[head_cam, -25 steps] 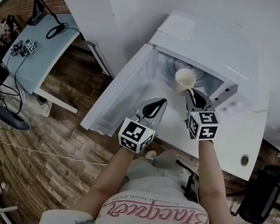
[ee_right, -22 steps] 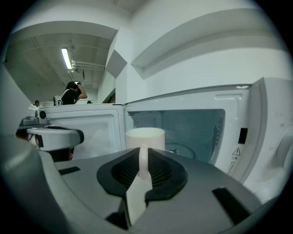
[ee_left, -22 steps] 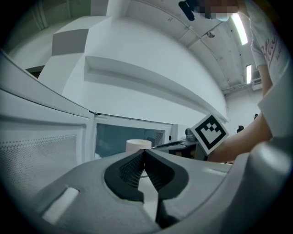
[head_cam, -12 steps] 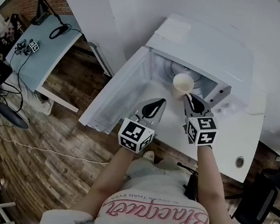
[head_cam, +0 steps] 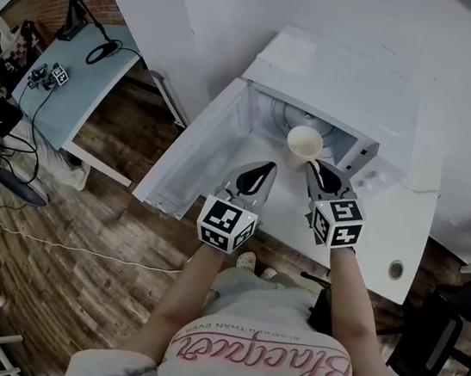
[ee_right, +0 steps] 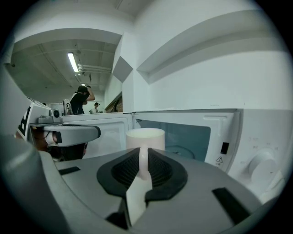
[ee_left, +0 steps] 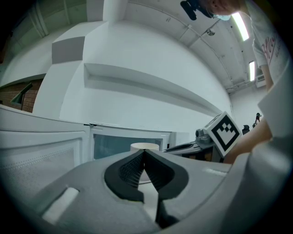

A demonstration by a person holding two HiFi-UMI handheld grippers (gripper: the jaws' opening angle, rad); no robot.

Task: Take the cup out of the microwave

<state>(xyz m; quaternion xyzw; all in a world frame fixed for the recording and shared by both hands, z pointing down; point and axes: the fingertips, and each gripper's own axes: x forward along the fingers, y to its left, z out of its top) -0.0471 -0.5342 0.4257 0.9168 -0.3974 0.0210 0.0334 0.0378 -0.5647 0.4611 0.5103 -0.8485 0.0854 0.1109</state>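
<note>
Right tongs (ee_right: 143,154): clenched on the cup's handle (ee_right: 142,167), which runs as a thin upright strip between the ribbed pads.
Left tongs (ee_left: 144,153): pressed together with nothing between them, held just beside the right tongs and clear of the load.
Cup (ee_right: 145,138): white, upright, carried by the handle alone. It sits at the mouth of the open cavity, with the turntable (ee_right: 182,151) behind it. Whether it has fully cleared the sill cannot be told.
Handling, weight: judged light, since the one-sided grip holds it without visible tilt. Its contents are not visible.
Handling, stiffness: the wall and handle look rigid and probably brittle, so avoid knocking them against the cavity frame.
Handling, surface: smooth and likely slippery. The narrow handle may pivot between the pads if the wrist rolls.
Grip point: the handle, as taken. The alternative is across the rim and wall.
Microwave (head_cam: 355,78): white, with its door (head_cam: 194,160) swung fully open at the left of the head view.
Counter (head_cam: 396,223): white, carrying the microwave, with a bare surface to its right.
</note>
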